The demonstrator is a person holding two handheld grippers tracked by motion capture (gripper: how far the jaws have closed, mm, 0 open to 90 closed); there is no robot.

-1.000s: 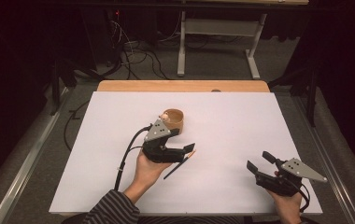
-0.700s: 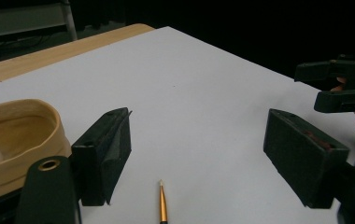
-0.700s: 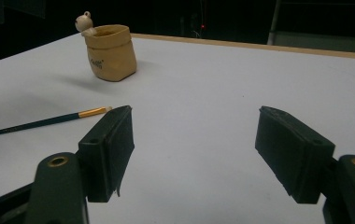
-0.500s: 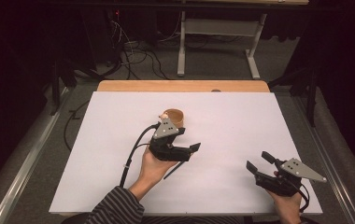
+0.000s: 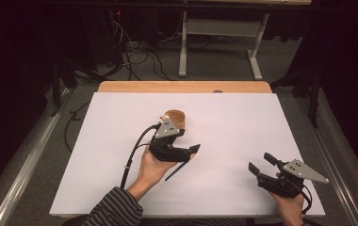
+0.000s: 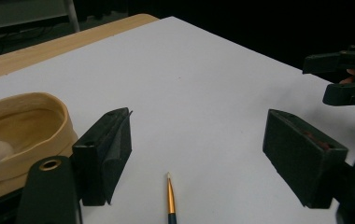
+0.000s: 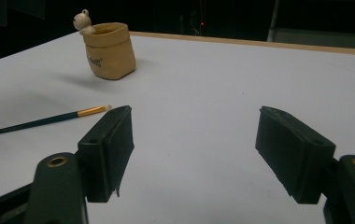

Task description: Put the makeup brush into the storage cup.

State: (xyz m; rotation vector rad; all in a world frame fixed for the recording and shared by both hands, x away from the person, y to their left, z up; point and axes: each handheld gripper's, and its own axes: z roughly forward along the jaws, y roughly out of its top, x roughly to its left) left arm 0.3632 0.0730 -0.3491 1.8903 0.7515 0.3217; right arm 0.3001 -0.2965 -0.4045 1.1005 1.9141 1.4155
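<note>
**Both tongs open over the white counter, brush lying beneath the left pair**

Nearest the person, the right tongs point(image 5: 261, 163) sit low at the near right of the white counter point(image 5: 243, 122), jaws spread wide with nothing between them. In the right gripper view they point(image 7: 194, 154) face across the bare sheet toward the far things, well apart from all of them.

Further in, near the middle of the counter, the left tongs point(image 5: 192, 153) are held in the left hand point(image 5: 151, 165), a striped sleeve point(image 5: 113, 212) behind it. Their jaws also stand apart and grip nothing. Below them lies a thin paintbrush point(image 5: 179, 168) flat on the sheet; in the left gripper view its pale tip and gold ferrule point(image 6: 170, 196) show between the two jaws point(image 6: 199, 163), pointing away from the camera. From the right gripper view the brush point(image 7: 49, 120) has a dark handle, a gold band and a light tip aimed toward the pot.

Beyond the left tongs stands a tan sack-shaped pot point(image 5: 174, 117), upright, with a small pale bear figure point(image 7: 82, 21) on its rim. It is just beside the left jaw in the left gripper view point(image 6: 24, 130), not touched.

At the far edge runs a wooden strip point(image 5: 182, 86).
</note>
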